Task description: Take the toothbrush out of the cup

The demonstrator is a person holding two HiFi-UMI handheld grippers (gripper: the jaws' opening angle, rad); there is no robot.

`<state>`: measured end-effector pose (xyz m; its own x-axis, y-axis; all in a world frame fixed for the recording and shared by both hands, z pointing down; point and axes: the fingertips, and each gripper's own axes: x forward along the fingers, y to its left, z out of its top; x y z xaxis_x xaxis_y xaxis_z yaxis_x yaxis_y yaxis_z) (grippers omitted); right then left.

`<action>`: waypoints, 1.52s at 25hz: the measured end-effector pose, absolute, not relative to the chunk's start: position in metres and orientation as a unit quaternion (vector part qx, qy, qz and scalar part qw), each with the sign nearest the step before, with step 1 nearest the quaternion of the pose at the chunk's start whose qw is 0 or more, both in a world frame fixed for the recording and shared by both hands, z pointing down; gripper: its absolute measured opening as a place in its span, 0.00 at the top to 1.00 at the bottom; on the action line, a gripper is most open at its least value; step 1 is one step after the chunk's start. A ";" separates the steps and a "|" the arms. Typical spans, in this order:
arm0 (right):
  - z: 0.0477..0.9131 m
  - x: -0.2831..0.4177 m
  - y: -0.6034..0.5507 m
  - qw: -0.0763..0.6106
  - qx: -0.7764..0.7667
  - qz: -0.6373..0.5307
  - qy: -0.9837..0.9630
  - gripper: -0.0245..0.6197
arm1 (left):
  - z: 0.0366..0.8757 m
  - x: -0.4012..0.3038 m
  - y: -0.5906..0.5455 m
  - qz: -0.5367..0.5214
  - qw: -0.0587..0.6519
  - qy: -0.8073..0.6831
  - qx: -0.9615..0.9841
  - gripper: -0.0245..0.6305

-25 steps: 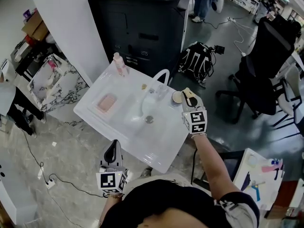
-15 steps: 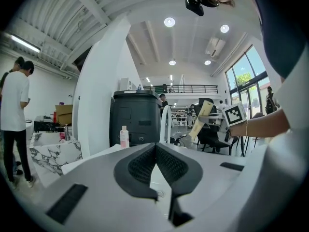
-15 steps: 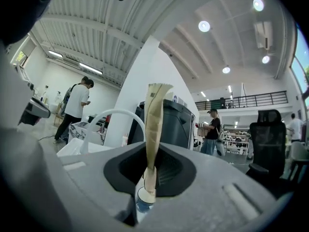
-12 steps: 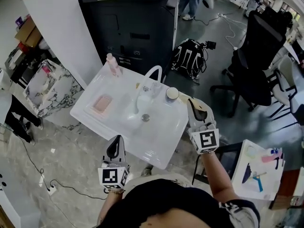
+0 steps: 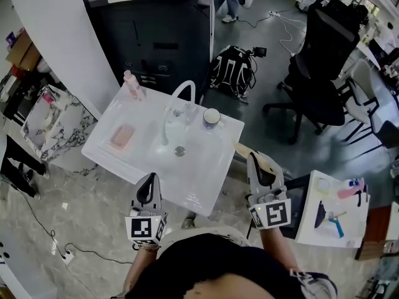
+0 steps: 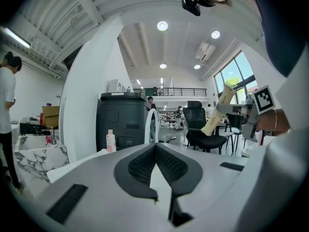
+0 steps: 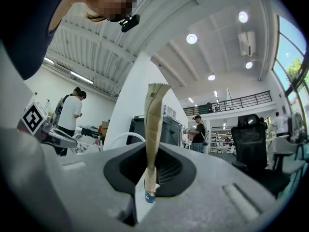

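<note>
Faucet (image 5: pixel 184 84) just beside cup (image 5: pixel 211 116)

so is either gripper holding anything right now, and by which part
The right gripper is shut on the paper-wrapped toothbrush near its lower end; the rest sticks up above it. The left gripper is shut and empty.

the right gripper (image 5: pixel 255 159) has been drawn back from the white round cup (image 5: pixel 211 116) at the far right of the white sink basin (image 5: pixel 199 185) and is now held off the basin's near right edge, well apart from the cup. the tan paper-wrapped toothbrush (image 7: pixel 154 120), clamped in its jaws, has been carried away with it, and the cup's mouth has been left uncovered.
</note>
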<state>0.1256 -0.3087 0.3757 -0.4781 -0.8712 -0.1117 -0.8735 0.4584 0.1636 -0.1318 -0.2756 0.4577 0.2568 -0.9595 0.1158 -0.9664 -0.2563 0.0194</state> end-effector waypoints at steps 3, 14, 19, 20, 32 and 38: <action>0.382 0.132 -0.291 0.010 -0.527 0.080 0.846 0.91 | 0.452 -0.127 -0.275 0.037 0.036 -0.603 0.796 0.96; 0.418 0.140 -0.251 -0.015 -0.546 0.024 0.837 0.91 | 0.431 -0.123 -0.275 0.030 0.008 -0.596 0.802 0.96; 0.439 0.140 -0.248 -0.032 -0.550 0.007 0.835 0.91 | 0.422 -0.119 -0.268 0.023 0.000 -0.596 0.803 0.96; 0.443 0.140 -0.249 -0.033 -0.550 0.003 0.835 0.91 | 0.422 -0.118 -0.267 0.021 0.002 -0.595 0.803 0.96; 0.463 0.141 -0.252 -0.043 -0.557 -0.034 0.829 0.91 | 0.415 -0.117 -0.255 0.025 0.000 -0.595 0.804 0.96; 0.464 0.130 -0.254 -0.043 -0.551 -0.050 0.832 0.91 | 0.422 -0.122 -0.248 0.041 0.003 -0.598 0.801 0.96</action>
